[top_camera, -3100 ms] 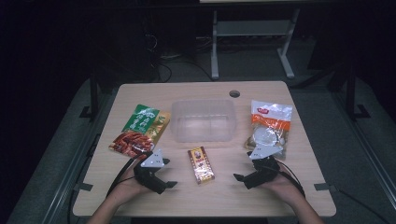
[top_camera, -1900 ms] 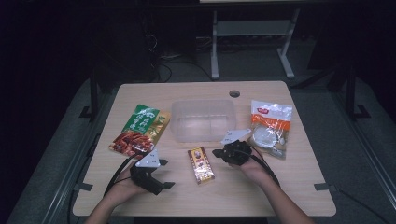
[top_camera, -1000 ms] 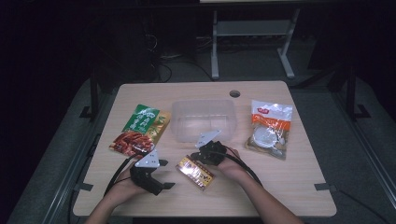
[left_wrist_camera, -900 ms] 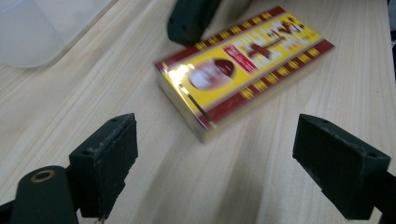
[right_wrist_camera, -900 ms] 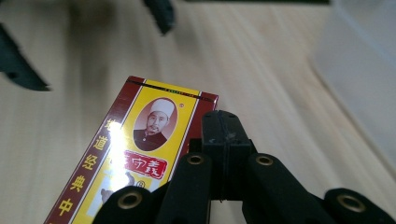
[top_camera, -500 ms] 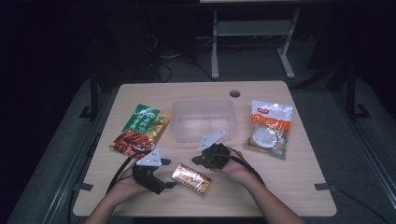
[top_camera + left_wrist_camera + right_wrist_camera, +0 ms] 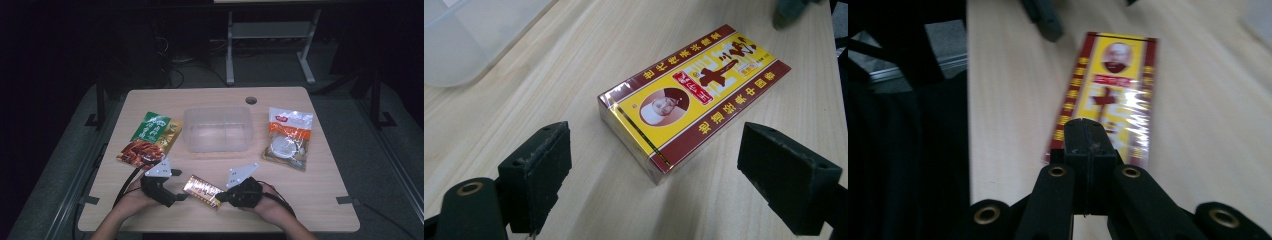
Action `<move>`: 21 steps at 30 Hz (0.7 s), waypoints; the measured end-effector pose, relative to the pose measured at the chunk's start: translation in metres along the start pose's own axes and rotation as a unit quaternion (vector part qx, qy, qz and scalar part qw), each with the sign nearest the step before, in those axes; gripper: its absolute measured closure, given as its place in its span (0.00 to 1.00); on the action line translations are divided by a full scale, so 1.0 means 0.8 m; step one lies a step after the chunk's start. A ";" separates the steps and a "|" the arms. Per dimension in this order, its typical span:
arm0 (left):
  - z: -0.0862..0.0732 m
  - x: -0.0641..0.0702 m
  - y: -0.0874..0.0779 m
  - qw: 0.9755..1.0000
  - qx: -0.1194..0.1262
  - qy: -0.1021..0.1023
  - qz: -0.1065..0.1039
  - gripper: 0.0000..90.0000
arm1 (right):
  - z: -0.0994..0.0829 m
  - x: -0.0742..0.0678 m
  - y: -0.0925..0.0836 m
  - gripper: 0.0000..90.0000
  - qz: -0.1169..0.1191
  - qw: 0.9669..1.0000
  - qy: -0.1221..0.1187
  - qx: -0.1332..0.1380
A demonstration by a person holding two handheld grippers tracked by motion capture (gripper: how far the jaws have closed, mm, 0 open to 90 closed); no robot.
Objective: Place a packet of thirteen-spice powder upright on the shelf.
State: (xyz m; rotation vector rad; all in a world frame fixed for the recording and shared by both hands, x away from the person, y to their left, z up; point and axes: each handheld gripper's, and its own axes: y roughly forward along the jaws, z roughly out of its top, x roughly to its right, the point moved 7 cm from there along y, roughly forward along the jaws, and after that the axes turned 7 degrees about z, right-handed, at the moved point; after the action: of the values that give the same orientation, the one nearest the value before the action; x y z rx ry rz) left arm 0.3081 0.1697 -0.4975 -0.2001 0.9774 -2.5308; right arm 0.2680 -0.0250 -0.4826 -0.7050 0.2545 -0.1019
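Left gripper (image 7: 180,196) gapes wide beside the flat yellow-and-maroon carton (image 7: 694,95); right gripper (image 7: 1089,131) pressed closed (gripping nothing) at its end. Clear plastic tub (image 7: 218,130) empty.

A pale wooden surface (image 7: 310,200) with a round hole (image 7: 251,100) near its far edge carries a clear empty tub (image 7: 218,130) at centre, a green snack pouch (image 7: 150,140) to its left, a white-and-orange packet (image 7: 289,137) to its right, and a yellow-and-maroon box (image 7: 202,190) (lying flat) near the front edge.
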 end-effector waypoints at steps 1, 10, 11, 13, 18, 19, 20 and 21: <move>0.000 0.000 0.000 1.000 0.000 0.000 0.000 0.15 | 0.001 -0.005 0.004 1.00 0.006 1.000 -0.005 -0.002; -0.002 0.001 -0.001 1.000 -0.002 0.001 0.000 0.15 | -0.002 -0.023 0.041 1.00 0.045 0.998 -0.037 -0.038; -0.002 0.002 -0.001 1.000 -0.002 0.001 0.000 0.15 | -0.006 -0.019 0.044 1.00 0.042 0.997 -0.036 -0.050; -0.002 0.002 -0.002 1.000 -0.003 0.004 0.001 0.15 | -0.009 -0.014 0.041 1.00 0.038 0.997 -0.031 -0.052; -0.002 0.003 -0.001 1.000 -0.002 0.002 0.000 0.15 | -0.015 0.004 0.028 1.00 0.015 0.999 -0.021 -0.048; -0.002 0.003 -0.001 1.000 -0.002 0.000 0.000 0.15 | -0.017 0.009 0.026 1.00 0.009 0.999 -0.019 -0.049; -0.002 0.003 -0.001 1.000 -0.002 0.000 0.000 0.15 | -0.019 0.013 0.023 1.00 0.004 0.999 -0.013 -0.051; -0.002 0.004 -0.001 1.000 -0.001 0.000 -0.001 0.15 | -0.021 0.018 0.020 1.00 -0.002 0.999 -0.008 -0.051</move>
State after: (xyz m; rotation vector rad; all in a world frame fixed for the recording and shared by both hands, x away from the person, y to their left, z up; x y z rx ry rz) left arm 0.3048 0.1698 -0.4982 -0.2025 0.9803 -2.5304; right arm 0.2778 -0.0258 -0.5083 -0.8081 0.2449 -0.0874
